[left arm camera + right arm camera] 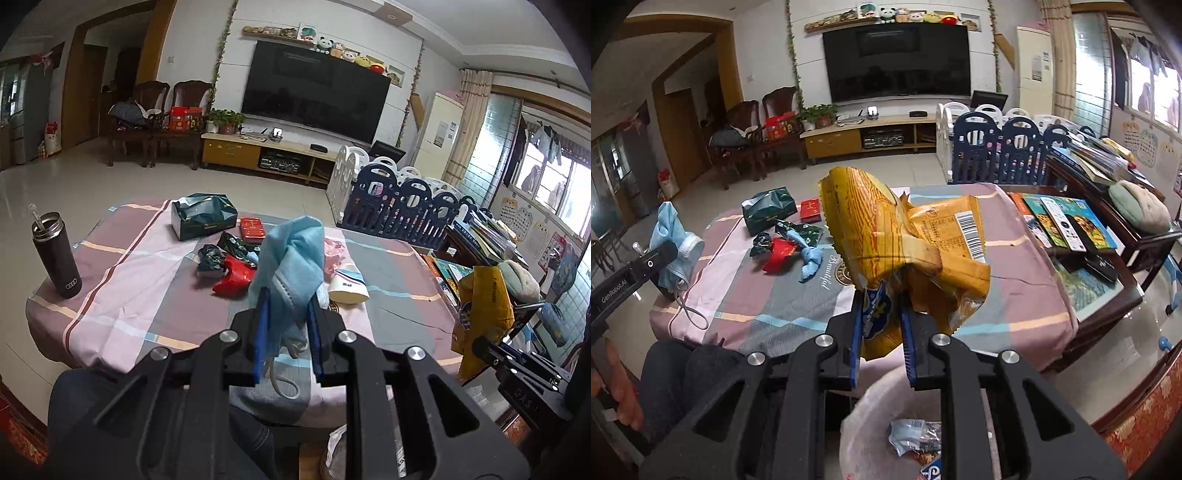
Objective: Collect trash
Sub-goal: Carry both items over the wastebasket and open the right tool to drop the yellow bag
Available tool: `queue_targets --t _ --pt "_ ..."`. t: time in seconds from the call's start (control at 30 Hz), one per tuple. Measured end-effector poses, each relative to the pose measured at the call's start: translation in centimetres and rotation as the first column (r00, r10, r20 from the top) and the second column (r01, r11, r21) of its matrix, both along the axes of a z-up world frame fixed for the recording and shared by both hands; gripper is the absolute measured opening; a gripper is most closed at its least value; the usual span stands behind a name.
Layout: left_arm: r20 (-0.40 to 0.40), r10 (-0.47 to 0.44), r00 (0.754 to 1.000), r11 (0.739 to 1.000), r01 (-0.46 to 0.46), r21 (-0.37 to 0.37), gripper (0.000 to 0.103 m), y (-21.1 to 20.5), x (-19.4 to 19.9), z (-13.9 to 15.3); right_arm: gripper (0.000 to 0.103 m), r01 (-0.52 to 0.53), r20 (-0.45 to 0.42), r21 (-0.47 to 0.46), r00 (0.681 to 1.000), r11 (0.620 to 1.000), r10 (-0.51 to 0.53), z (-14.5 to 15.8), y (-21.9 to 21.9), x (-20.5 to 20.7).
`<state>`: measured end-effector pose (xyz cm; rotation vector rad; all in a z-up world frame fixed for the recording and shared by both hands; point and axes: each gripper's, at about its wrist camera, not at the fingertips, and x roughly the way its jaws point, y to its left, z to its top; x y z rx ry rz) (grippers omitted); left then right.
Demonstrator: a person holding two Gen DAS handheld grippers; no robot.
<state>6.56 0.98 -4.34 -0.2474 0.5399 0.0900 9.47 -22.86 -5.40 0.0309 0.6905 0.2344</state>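
Two hand-held grippers are raised above a tabletop (155,258) covered with a pink, grey and mauve checked cloth, in a living room with a large dark television (314,88) on the far wall. The left gripper (286,314) has its blue-padded jaws clenched on a crumpled light blue face mask (291,258), whose white ear loop dangles below the jaws. The right gripper (879,317) has its jaws clamped on the lower end of a crinkled yellow snack bag (905,236), which stands up above the jaws with a barcode showing on its back. Directly beneath the right gripper is a bin lined with a clear plastic bag (864,435), with a few wrappers already lying inside. More trash lies on the tabletop beyond: a red wrapper (231,278), dark green wrappers (221,251), a squashed green tissue box (203,216) and a small red box (252,229), all near one another. A white paper cup (349,284) lies on its side just right of the mask in the left view. A black flask (55,254) stands upright at the tabletop's left edge.
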Motion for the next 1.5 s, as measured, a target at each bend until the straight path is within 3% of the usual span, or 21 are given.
queue_targets --t 0.33,0.53,0.97,1.4,1.5 --pt "-0.056 -0.146 0.988 0.986 0.150 0.078 0.020 -4.5 -0.7 -0.8 0.020 0.037 -0.057 0.003 0.998 0.999 -0.037 -0.9 -2.4 -2.0" --pt "-0.063 -0.140 0.988 0.987 0.144 0.067 0.020 -4.1 -0.6 -0.9 0.020 0.050 -0.074 0.020 0.996 0.999 -0.048 -1.1 -2.9 -2.1" --pt "-0.053 -0.150 0.987 0.986 0.153 0.065 0.020 -4.6 -0.8 -0.7 0.020 0.066 -0.126 -0.068 0.989 0.996 -0.074 -3.1 -4.4 -3.2" --pt "-0.036 -0.184 0.982 0.979 0.186 0.077 0.020 -5.8 -1.5 -0.1 0.020 0.116 -0.324 -0.095 0.935 0.989 -0.141 -9.2 -6.0 -2.6" --pt "-0.040 -0.196 0.980 0.977 0.199 0.075 0.020 -6.0 -1.6 -0.1 0.035 0.123 -0.409 -0.103 0.899 0.987 -0.155 -11.1 -6.1 -2.3"
